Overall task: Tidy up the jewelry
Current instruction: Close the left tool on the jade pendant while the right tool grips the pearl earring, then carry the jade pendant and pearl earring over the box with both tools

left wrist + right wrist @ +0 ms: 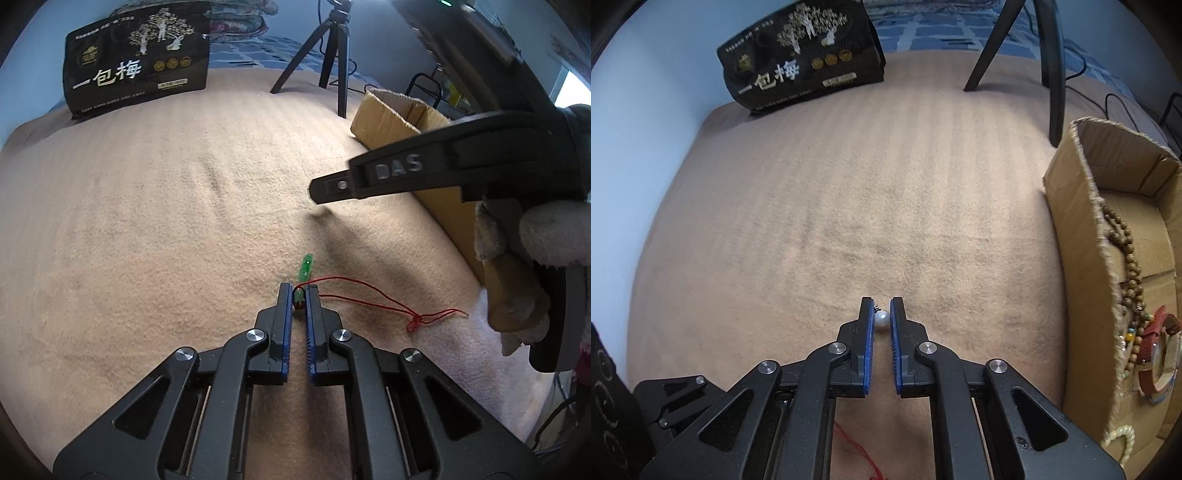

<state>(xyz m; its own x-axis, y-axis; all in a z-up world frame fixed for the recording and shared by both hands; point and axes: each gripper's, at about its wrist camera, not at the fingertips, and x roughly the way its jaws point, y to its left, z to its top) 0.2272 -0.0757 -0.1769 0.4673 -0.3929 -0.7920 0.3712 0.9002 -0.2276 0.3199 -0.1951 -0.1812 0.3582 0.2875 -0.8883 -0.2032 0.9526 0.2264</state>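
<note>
- My left gripper has its fingers drawn narrow around the top of a green pendant, pinching it right at the small bead where the red cord attaches.
- The green pendant itself pokes out past the fingertips toward 12 o'clock, lying on the beige blanket.
- The red cord trails off toward 3 o'clock across the blanket and ends in a knot with loose tails.
- My right gripper has its fingers narrow too, clamped on a white pearl; a tiny dark fitting sticks out of the pearl next to the left finger.
- In the left wrist view, the right gripper comes in from 2 o'clock, above the blanket and apart from the pendant.
- A cardboard box sits at 3 o'clock in the right wrist view, just beside the blanket's working area.
- Inside the box I see a string of brown wooden beads, a red strap watch and a pale bead bracelet.
- A black snack bag stands at 11 o'clock, well apart from both grippers.
- Black tripod legs stand on the far end of the blanket near 1 o'clock.
</note>
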